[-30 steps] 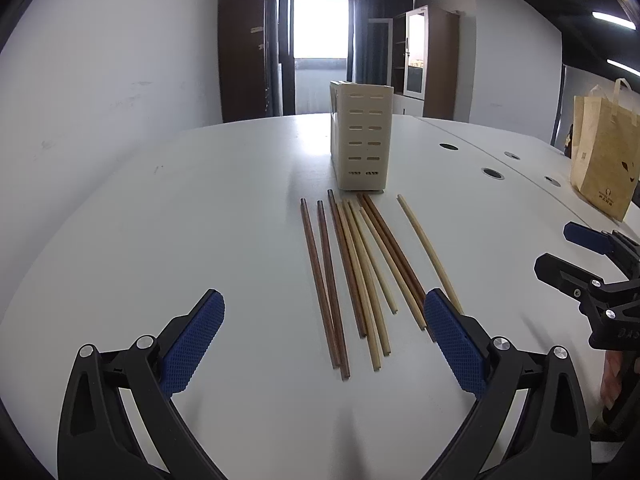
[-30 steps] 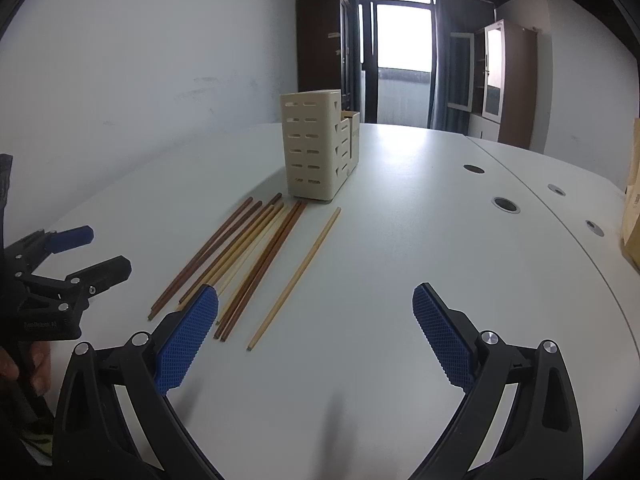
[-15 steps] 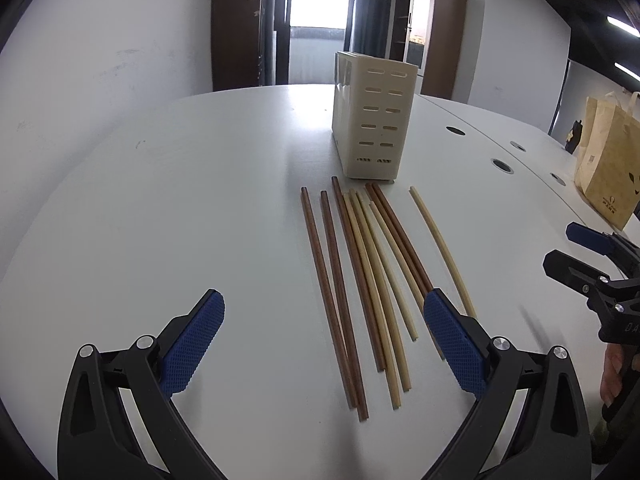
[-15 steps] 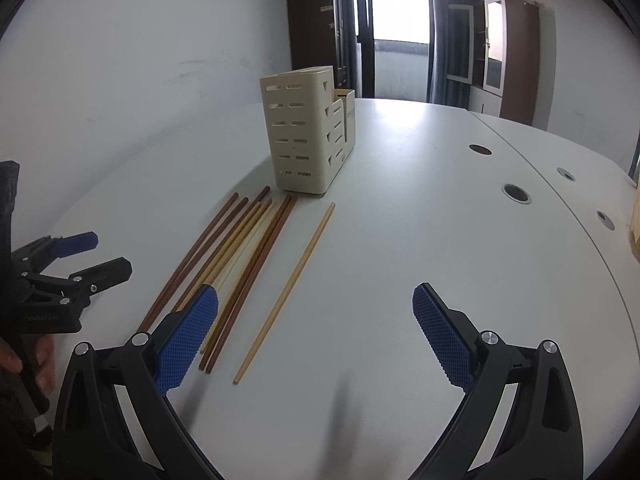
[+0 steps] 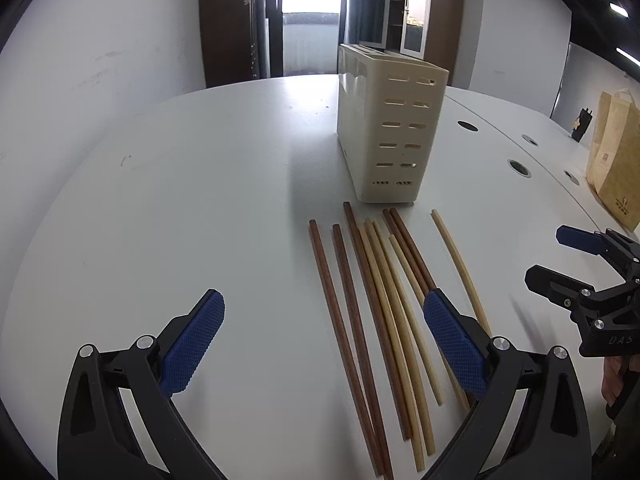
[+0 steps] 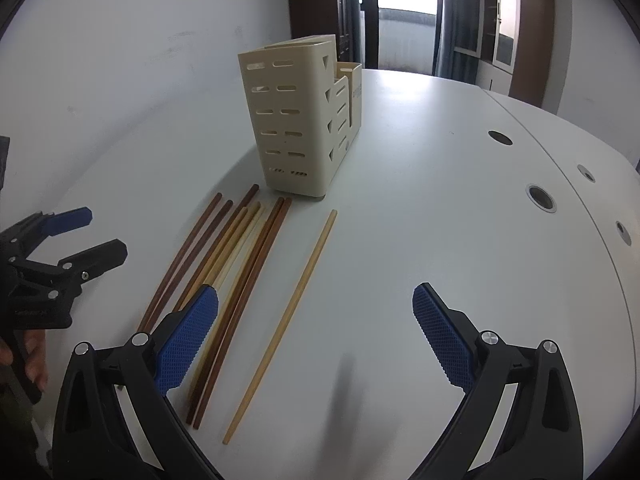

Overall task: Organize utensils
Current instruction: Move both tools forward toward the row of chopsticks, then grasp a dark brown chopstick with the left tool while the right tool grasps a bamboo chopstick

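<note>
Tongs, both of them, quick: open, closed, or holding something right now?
Left tongs: open, holding nothing.
Right tongs: open, holding nothing.

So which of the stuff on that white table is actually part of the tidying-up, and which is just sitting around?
Part of the job:
- chopsticks, dark and pale, lying loose
- single pale chopstick, lying apart
- cream slotted holder
- left gripper and right gripper, both open

Just lying about:
- brown paper bag
- cable holes in the table

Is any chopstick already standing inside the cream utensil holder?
No, all the chopsticks lie flat on the white table in front of the utensil holder.
</note>
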A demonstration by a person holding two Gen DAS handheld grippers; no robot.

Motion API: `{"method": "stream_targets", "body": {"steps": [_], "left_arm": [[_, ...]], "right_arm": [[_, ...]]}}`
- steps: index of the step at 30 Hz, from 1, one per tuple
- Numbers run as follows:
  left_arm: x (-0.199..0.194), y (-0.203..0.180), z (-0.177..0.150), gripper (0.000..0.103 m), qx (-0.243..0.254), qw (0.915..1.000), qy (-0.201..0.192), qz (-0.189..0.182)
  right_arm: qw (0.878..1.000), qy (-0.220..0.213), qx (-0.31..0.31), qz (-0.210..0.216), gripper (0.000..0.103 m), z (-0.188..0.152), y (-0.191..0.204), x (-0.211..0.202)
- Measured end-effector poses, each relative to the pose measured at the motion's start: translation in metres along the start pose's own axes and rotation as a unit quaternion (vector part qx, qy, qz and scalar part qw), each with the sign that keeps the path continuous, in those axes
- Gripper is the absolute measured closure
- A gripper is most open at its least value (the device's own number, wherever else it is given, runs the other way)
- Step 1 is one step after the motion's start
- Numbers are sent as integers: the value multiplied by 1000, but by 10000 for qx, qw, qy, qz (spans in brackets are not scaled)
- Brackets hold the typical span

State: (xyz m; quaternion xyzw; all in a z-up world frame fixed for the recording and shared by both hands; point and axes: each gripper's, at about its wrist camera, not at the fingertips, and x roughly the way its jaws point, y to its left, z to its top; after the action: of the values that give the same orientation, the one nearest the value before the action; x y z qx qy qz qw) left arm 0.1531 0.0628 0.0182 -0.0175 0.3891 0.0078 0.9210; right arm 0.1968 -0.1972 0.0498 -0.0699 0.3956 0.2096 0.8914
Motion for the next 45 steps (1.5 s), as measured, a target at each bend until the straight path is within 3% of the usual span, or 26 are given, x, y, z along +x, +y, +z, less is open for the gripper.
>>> {"method": "stream_targets", "body": {"steps": [6, 14, 19, 24, 35, 39, 41, 45], "left_arm": [[31, 17, 15, 6, -241, 9987, 416, -181], [68, 26, 36, 11, -141, 9960, 852, -219], [91, 32, 49, 19, -199, 9926, 1174, -230], [112, 29, 54, 26, -169, 9883, 1490, -277], [137, 20, 55, 47, -57, 9838, 1781, -212], [145, 18, 61, 64, 245, 9834, 1798, -80], [146, 10, 64, 69, 377, 9828, 1807, -44], [147, 4, 66, 84, 476, 9828, 1785, -49]], "right_arm": [[9994, 345, 81, 66, 4, 17, 0, 24], [9959, 861, 268, 76, 4, 31, -4, 56], [9940, 1041, 349, 7, 5, 39, -8, 70], [9919, 1194, 433, -28, 12, 44, -11, 83], [9875, 1509, 417, -189, 46, 50, -7, 108], [9866, 1576, 327, -268, 58, 47, -3, 112], [9864, 1588, 278, -322, 72, 46, 1, 110], [9868, 1591, 183, -247, 88, 40, 10, 105]]}}
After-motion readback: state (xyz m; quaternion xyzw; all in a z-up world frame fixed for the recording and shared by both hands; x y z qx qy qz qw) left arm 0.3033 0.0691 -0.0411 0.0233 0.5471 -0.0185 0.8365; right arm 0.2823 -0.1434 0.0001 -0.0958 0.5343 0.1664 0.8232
